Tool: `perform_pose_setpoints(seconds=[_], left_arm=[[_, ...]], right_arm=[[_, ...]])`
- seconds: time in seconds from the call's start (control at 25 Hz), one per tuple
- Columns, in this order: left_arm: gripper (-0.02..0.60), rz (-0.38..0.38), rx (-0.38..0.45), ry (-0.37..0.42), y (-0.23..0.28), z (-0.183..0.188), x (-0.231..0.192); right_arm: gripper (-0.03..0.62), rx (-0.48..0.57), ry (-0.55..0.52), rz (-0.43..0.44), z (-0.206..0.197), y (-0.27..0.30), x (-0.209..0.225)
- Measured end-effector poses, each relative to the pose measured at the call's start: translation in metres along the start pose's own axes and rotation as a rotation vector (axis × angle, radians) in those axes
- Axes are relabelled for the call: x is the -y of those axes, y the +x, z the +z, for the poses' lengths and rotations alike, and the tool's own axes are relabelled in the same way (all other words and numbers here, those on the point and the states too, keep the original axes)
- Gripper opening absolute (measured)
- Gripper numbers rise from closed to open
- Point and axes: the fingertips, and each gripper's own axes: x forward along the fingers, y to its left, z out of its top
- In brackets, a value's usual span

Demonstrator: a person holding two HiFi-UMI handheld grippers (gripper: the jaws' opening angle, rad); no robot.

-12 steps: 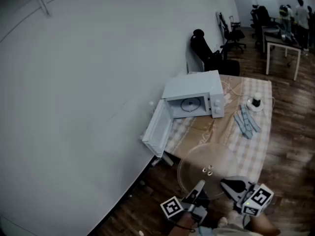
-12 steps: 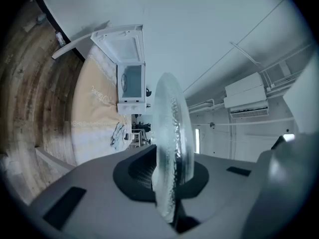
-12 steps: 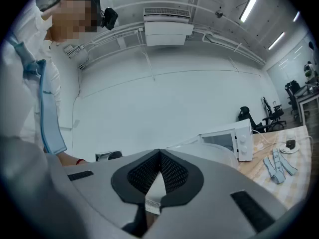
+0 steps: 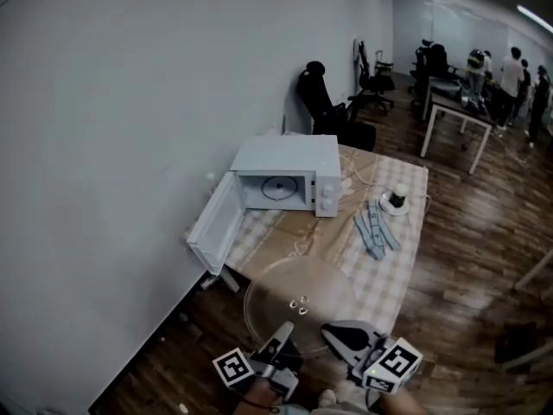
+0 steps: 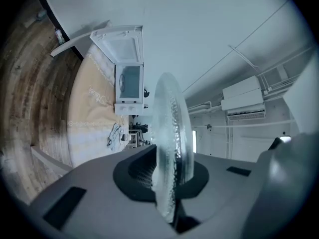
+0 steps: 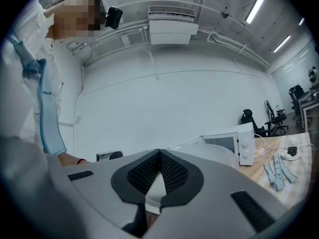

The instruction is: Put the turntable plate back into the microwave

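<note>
The clear glass turntable plate (image 4: 298,301) hangs level over the near end of the table, and my left gripper (image 4: 283,328) is shut on its near rim. In the left gripper view the plate (image 5: 172,128) stands edge-on, pinched between the dark pads of that gripper (image 5: 167,178). My right gripper (image 4: 333,328) sits just right of it at the plate's near edge, its jaws (image 6: 159,153) shut with nothing seen held. The white microwave (image 4: 289,175) stands at the table's far left, its door (image 4: 216,223) swung open to the left and its cavity facing me.
The table (image 4: 393,271) has a checked cloth. On it lie a blue-grey cloth (image 4: 376,227), a small dark object on a white saucer (image 4: 397,200) and a cable. A white wall runs along the left. Office chairs (image 4: 324,93), a desk (image 4: 454,106) and people stand beyond.
The head view has swung, so the microwave, table, plate and both grippers sit further left in the picture. The left gripper keeps its hold on the plate.
</note>
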Motion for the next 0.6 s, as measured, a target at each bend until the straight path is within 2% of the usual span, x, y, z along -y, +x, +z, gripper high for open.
perform_pose_setpoints(seconds=[0.24,0.4,0.6], left_arm=[[0.018,0.000,0.005,-0.007,0.003,-0.001,-0.002],[0.018,0.012,0.006,-0.006,0.004,-0.002,-0.006],[0.018,0.022,0.014,-0.013,0.011,0.001,-0.014]], right_arm=[[0.032,0.003,-0.001,0.009,0.000,-0.001,0.002],[0.035,-0.003,-0.002,0.046,-0.001,-0.002,0.000],[0.035,-0.041,-0.049,0.064,-0.007,0.003,0.006]])
